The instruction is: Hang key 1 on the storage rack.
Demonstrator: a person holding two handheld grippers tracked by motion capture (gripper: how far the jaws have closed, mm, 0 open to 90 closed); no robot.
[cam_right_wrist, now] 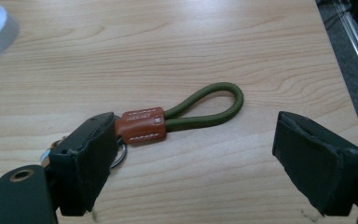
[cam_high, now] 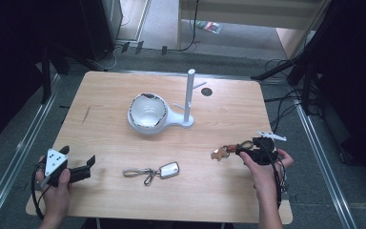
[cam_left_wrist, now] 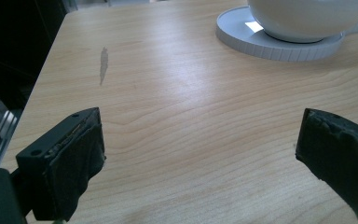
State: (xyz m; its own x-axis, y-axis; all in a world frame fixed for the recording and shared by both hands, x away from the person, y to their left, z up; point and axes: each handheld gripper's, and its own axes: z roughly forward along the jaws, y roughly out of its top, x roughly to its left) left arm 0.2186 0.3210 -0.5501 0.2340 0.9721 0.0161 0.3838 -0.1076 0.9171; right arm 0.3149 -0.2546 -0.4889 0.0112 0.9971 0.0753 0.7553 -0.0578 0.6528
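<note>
A keychain with an olive-green cord loop (cam_right_wrist: 214,100) and a brown leather tab (cam_right_wrist: 142,124) lies flat on the wooden table (cam_right_wrist: 168,46). My right gripper (cam_right_wrist: 193,135) hovers over it with the jaws wide apart, and neither pad touches the cord. The left jaw covers the metal ring end. From the high view this keychain (cam_high: 223,152) sits at the right of the table, just left of my right gripper (cam_high: 242,149). My left gripper (cam_high: 80,155) rests at the front left, open and holding nothing (cam_left_wrist: 200,135).
A second keychain with a silver tag (cam_high: 168,170) and clip lies at the front middle. A white bowl (cam_high: 147,110) sits on a round white base (cam_left_wrist: 261,42) joined to an upright white post with pegs (cam_high: 189,95). A dark round hole (cam_high: 206,91) marks the table's far side.
</note>
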